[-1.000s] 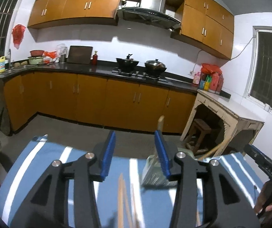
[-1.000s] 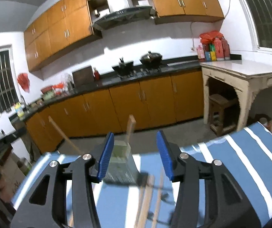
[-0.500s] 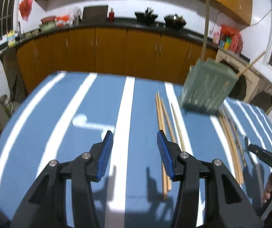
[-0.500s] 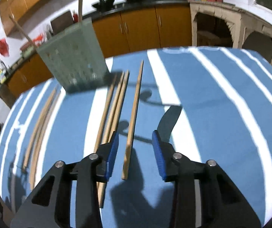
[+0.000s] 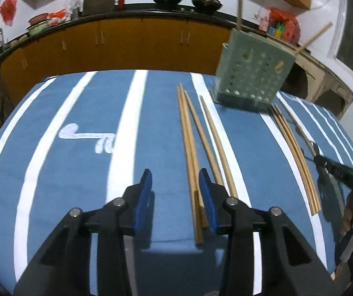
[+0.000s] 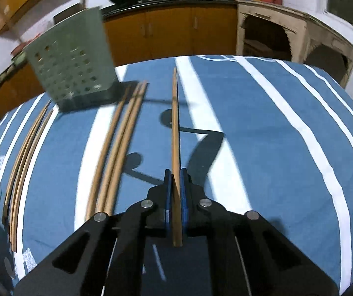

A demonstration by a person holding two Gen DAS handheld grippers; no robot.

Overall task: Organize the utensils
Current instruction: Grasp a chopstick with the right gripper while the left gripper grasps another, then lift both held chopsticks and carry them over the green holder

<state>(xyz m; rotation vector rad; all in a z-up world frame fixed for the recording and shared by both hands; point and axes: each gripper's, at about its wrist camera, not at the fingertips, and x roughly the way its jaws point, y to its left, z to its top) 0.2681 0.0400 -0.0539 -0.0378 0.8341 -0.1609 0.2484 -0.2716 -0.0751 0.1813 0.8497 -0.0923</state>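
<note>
Now, from the left wrist view, the left hand-held gripper (image 5: 175, 192) hangs low over the surface (image 5: 77, 162), which wears a blue cloth with white stripes. Its blue fingers (image 5: 144, 192) stand apart and hold nothing. A bundle of four wooden chopsticks (image 5: 191, 148) lies just beside the right finger, their near ends partly under it. A green perforated holder (image 5: 250, 76) stands further back on the cloth, with two sticks rising out of it. Another group of chopsticks (image 5: 294, 155) lies to its right, near the other gripper.

From the right wrist view, the right hand-held gripper (image 6: 174, 197) is clamped on a single chopstick (image 6: 175, 133), which points forward along the cloth. Three chopsticks (image 6: 117, 148) lie left of it, apart from it. The green holder (image 6: 70, 66) stands at the far left.
</note>
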